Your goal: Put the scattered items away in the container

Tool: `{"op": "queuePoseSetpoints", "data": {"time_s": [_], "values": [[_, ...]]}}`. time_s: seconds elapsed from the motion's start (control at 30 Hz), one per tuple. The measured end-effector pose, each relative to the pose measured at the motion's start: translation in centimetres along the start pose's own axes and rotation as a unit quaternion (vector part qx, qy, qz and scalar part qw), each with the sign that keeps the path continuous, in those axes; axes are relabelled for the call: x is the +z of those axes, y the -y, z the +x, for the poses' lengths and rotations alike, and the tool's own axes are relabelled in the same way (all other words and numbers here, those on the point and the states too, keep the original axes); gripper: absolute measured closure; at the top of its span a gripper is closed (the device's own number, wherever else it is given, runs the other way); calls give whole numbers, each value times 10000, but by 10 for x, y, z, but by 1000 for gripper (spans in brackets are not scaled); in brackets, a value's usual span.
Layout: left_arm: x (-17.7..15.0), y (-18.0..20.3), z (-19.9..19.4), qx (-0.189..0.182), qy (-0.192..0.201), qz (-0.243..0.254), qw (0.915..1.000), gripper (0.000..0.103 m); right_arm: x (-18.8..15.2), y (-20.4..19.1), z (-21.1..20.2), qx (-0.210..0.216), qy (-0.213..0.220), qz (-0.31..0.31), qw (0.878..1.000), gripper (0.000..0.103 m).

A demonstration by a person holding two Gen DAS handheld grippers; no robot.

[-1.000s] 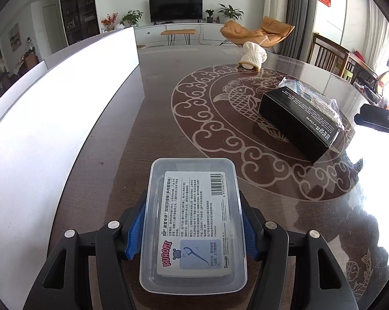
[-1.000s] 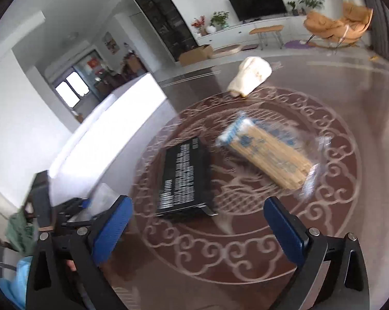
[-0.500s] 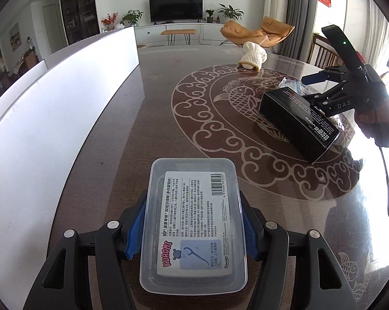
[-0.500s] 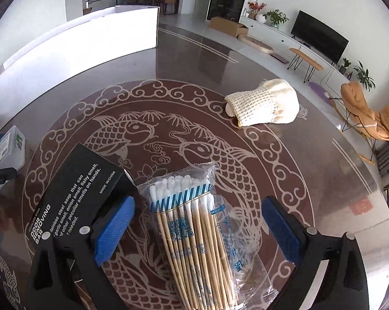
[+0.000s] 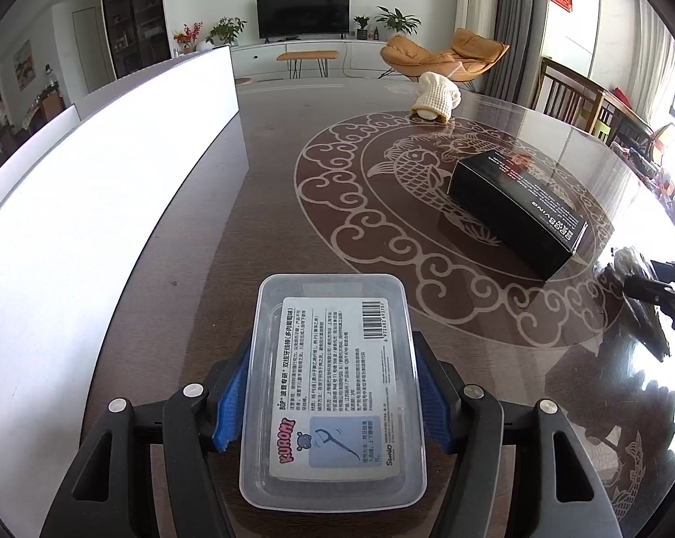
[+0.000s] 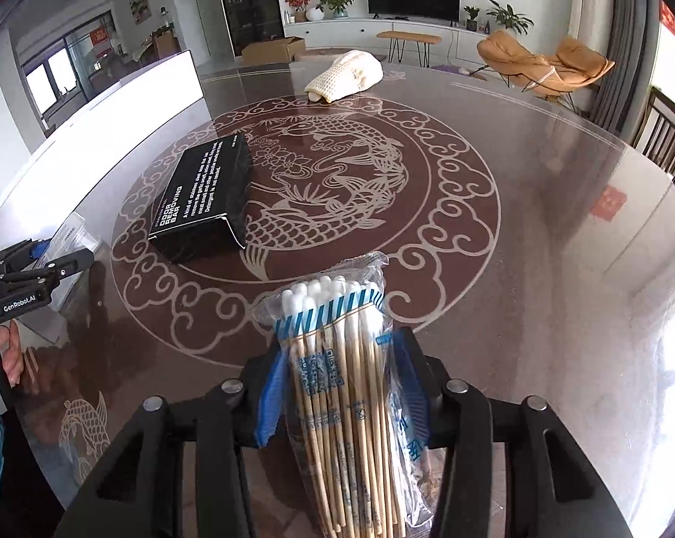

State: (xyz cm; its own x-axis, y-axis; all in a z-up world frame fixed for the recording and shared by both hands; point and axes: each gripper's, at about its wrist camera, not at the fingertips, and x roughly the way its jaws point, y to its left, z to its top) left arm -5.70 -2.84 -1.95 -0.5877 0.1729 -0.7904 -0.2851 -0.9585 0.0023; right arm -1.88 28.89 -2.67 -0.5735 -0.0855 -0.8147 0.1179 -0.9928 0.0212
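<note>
My left gripper (image 5: 333, 399) is shut on a clear plastic floss-pick box (image 5: 333, 385) with a white label, held just over the near edge of the dark table (image 5: 265, 188). My right gripper (image 6: 337, 394) is shut on a bag of cotton swabs (image 6: 341, 367) with wooden sticks, lifted off the table. A black carton (image 6: 205, 193) lies on the fish pattern; it also shows in the left wrist view (image 5: 516, 206). A cream knitted cloth (image 6: 344, 76) lies at the table's far side. The left gripper appears at the left edge of the right wrist view (image 6: 37, 264).
A long white panel (image 5: 90, 170) runs along the table's left side. Wooden chairs (image 5: 575, 98) stand at the right rim. The right gripper's body (image 5: 664, 291) shows at the right edge of the left wrist view. No container other than the held clear box is visible.
My right gripper closed on the swab bag and drew it back toward the near right edge, off the spot beside the black carton. My left gripper has stayed still with the box.
</note>
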Motion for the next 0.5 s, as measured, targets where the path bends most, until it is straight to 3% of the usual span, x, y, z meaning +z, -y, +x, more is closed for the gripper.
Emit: {"op": "queuePoseSetpoints", "data": {"time_s": [0.03,0.07,0.27,0.5], "values": [[0,2,2,35,-64,39,10000,10,-1,1,2,-144,-15,-49,9999,0],[0,2,5,100,-122,48,9999,3,-2,2,5,-226,-14,-87,9997,1],[-1,-8,7,179,-180,-231,9994,0,-1,1,15,-114,3,-87,9999,0],[-1,-8,8,194,-196,-231,9994,0,0,1,16,-114,1,-87,9999,0]]}}
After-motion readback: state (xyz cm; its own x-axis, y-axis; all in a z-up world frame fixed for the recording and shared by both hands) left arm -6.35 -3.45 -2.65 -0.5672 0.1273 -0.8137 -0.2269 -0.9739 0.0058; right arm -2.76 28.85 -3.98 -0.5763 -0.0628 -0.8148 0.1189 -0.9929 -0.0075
